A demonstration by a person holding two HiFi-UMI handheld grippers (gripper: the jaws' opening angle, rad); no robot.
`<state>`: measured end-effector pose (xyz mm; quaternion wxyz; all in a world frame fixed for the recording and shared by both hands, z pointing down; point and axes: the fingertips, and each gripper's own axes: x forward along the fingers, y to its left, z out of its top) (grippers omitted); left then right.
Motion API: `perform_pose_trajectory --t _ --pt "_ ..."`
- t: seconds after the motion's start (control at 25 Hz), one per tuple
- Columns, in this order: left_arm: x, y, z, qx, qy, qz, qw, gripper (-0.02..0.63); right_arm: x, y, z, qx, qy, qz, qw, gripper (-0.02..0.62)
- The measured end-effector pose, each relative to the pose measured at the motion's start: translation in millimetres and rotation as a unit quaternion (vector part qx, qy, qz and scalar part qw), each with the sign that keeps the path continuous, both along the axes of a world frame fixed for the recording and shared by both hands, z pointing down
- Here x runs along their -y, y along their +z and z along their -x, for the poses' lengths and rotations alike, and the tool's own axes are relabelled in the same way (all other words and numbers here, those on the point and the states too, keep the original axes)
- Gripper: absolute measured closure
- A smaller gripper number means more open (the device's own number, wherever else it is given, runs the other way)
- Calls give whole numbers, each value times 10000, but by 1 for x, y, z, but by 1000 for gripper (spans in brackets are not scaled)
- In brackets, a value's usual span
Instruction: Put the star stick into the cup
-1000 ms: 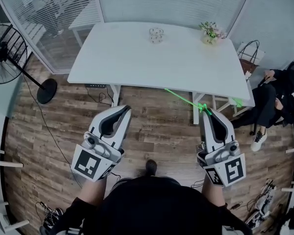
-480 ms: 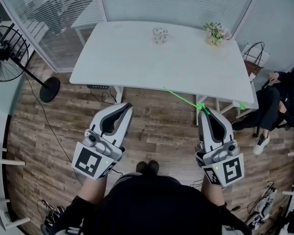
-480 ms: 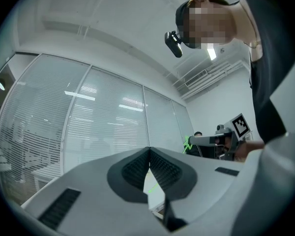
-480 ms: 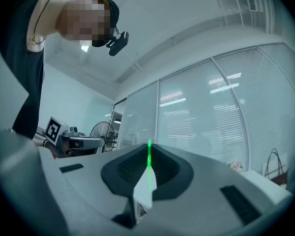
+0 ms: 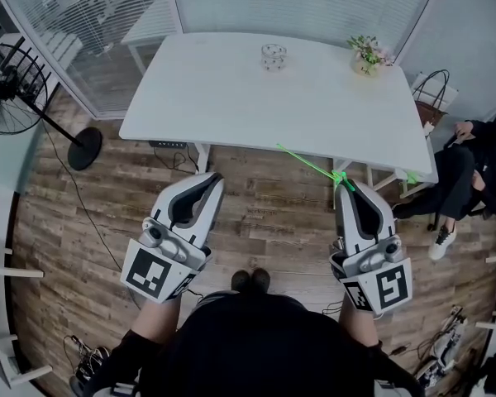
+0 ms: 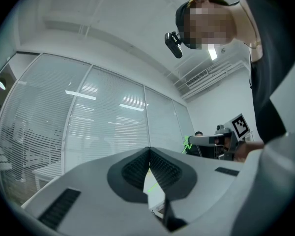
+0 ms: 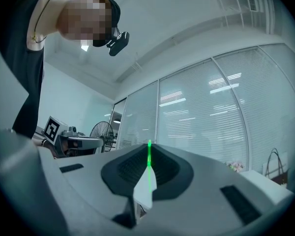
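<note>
— How far along am I?

— Early. Your right gripper (image 5: 345, 182) is clamped on the green star stick (image 5: 307, 162), which juts from its tips toward the table (image 5: 223, 106).

— And the cup?

— The cup (image 5: 274, 56) stands near the table's far edge, well apart from the stick — carrying it over and dropping it in are left. Your left gripper (image 5: 208, 180) is closed on nothing.

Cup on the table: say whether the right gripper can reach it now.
Probably not yet. The right gripper, shut on the star stick, hangs over the floor short of the table, and the cup stands near its far edge. Nothing on the table blocks the way.
</note>
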<state>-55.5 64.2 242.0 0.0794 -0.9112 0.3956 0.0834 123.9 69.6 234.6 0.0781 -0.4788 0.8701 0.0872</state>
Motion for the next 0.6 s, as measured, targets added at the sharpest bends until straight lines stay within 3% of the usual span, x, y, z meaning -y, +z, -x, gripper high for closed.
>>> perform_pose_trajectory --t 0.6 --pt "1 2 -25 11 -94 -12 10000 592 3 0 -26 15 -65 -45 10000 574"
